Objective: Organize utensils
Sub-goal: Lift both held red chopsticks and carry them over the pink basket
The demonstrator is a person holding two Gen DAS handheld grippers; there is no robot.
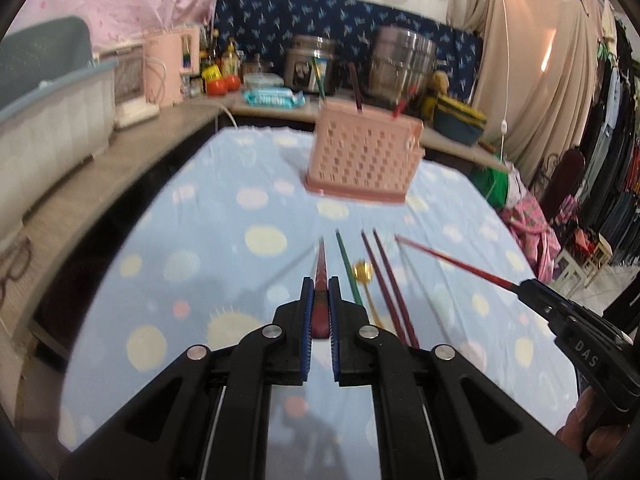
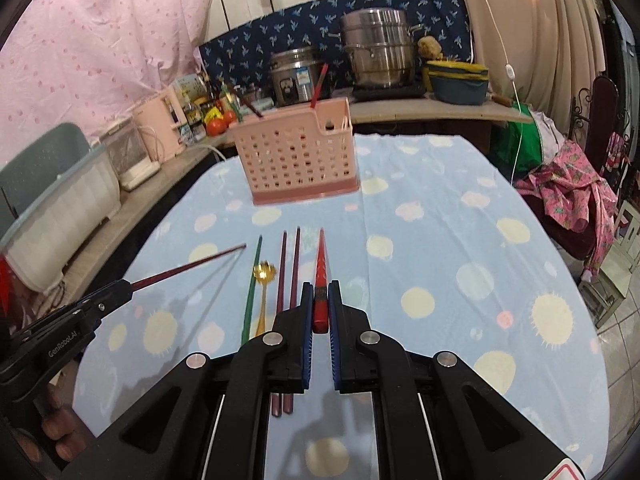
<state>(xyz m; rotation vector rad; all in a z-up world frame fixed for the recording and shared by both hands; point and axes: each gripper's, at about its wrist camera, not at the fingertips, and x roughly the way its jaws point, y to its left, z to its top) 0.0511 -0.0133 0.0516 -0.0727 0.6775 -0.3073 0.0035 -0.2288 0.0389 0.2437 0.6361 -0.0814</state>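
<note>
The left gripper [image 1: 321, 300] pinches a dark red chopstick [image 1: 321, 268]; the right gripper [image 2: 320, 300] pinches a bright red chopstick [image 2: 321, 264]. Between them and the pink basket [image 2: 296, 160] lie a green chopstick [image 2: 252, 280], gold spoon [image 2: 264, 272] and maroon pair [image 2: 290, 264]. The grippers read "DAS" and "GenRobot.AI".

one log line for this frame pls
left gripper: shut on dark red chopstick | right gripper: shut on bright red chopstick | both lifted off table | pink perforated plastic caddy: ahead
</note>
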